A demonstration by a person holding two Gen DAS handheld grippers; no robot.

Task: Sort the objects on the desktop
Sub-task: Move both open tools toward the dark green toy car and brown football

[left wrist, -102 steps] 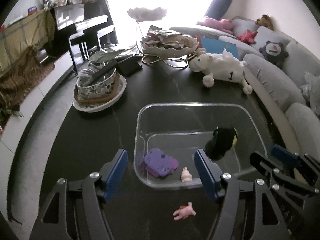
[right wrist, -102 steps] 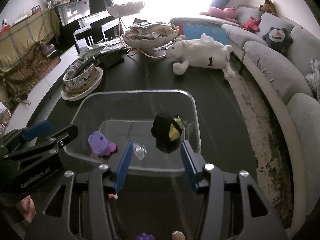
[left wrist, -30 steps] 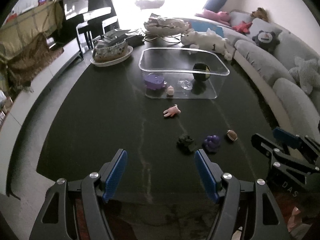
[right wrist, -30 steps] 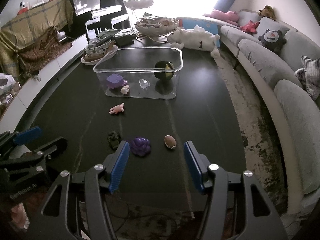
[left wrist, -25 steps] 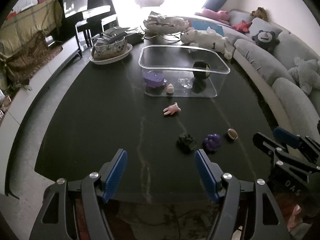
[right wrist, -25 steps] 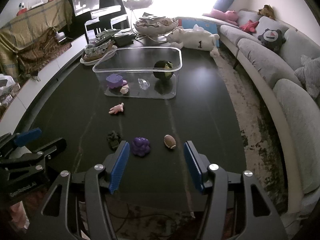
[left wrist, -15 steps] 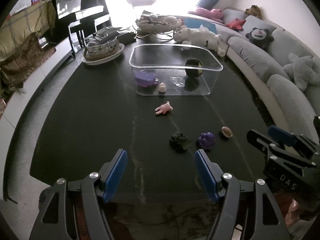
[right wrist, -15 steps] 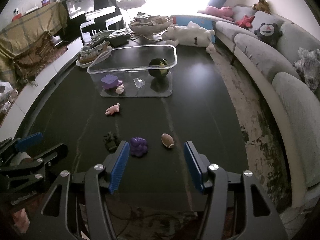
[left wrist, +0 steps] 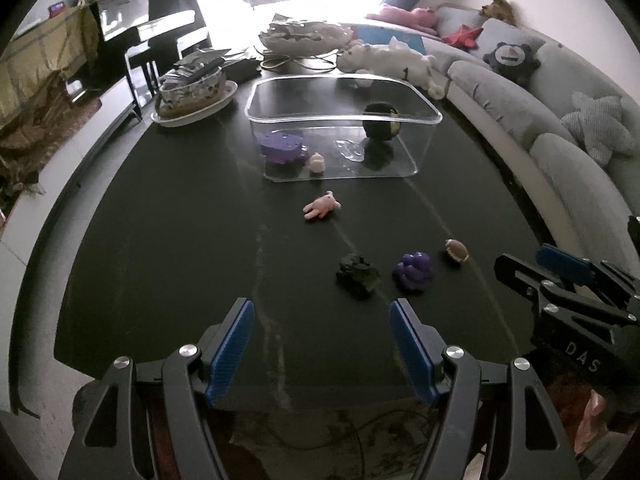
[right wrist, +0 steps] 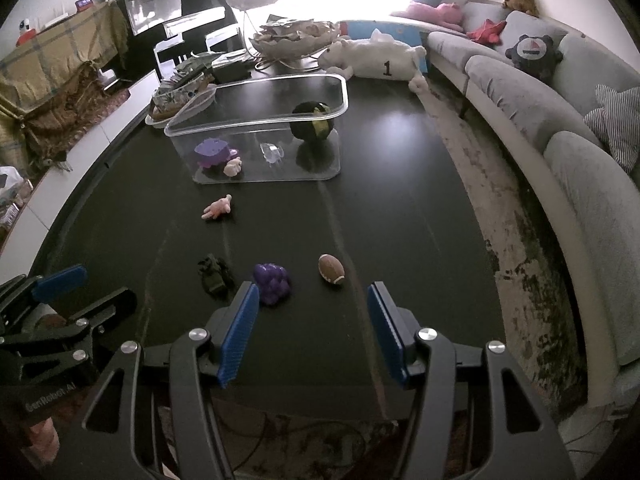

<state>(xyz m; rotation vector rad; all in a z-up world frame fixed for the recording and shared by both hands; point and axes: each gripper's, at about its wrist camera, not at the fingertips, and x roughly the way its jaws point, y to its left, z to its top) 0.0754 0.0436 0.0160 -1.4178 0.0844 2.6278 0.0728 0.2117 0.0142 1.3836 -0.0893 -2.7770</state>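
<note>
A clear plastic bin point(left wrist: 416, 118) point(right wrist: 340, 92) stands mid-table holding a purple toy point(left wrist: 280, 148), a small cream figure point(left wrist: 317, 162), a clear piece point(left wrist: 350, 148) and a black-and-yellow ball point(left wrist: 380, 120). On the dark table in front of it lie a pink figure point(left wrist: 322, 207) point(right wrist: 218, 208), a dark green toy point(left wrist: 357, 272) point(right wrist: 214, 274), a purple grape cluster point(left wrist: 414, 270) point(right wrist: 273, 278) and a tiny brown football point(left wrist: 457, 250) point(right wrist: 331, 269). My left gripper point(left wrist: 322, 346) hangs open over the near table edge, holding nothing. My right gripper point(right wrist: 314, 330) is open too, just short of the grapes and football.
A patterned bowl on a white plate point(left wrist: 192, 90), a tiered stand with papers point(left wrist: 304, 38) and a white plush sheep point(right wrist: 374, 58) sit at the table's far end. A grey sofa point(right wrist: 560, 120) curves along the right. A piano point(left wrist: 148, 36) stands back left.
Both grippers pulled back from over the bin to the near table edge earlier. In the last second the views only shifted slightly; the toys lie where they were.
</note>
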